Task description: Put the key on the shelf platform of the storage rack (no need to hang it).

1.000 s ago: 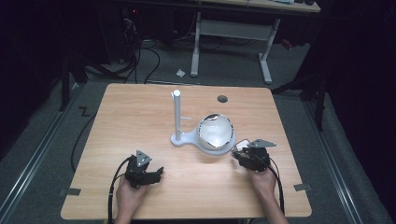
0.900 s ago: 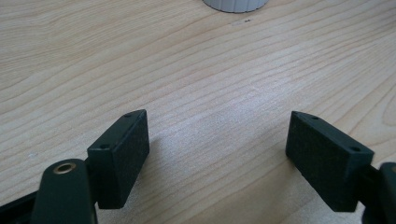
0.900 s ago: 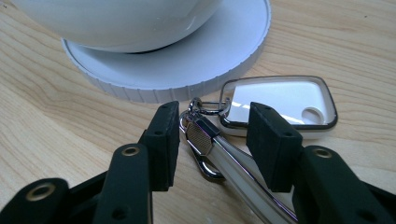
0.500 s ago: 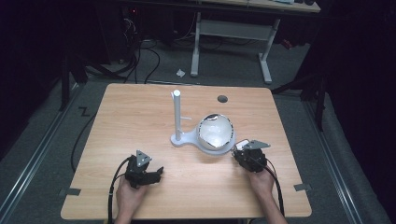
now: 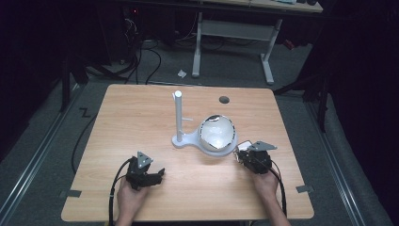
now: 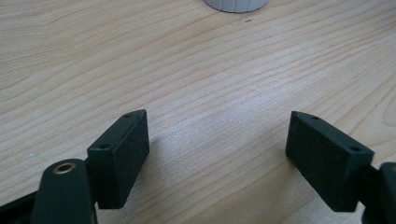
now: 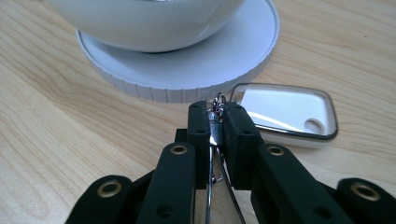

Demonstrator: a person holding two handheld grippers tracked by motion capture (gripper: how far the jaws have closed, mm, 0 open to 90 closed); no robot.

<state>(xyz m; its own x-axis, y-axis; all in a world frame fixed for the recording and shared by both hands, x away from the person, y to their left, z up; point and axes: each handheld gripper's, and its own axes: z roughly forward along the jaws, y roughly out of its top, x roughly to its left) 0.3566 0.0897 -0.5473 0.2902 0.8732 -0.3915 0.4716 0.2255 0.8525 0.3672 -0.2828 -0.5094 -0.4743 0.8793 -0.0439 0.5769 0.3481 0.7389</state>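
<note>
Wooden worktop (image 5: 141, 122): right claw (image 7: 217, 114) pinches a thin metal ring beside the white tag (image 7: 285, 114), likely to hang on the stand (image 5: 179, 117); left claw (image 6: 217, 154) rests wide, empty.

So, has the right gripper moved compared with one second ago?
Yes. In the high view the right gripper has shifted a little left, closer to the round white base under the bowl, which stayed in place.
</note>
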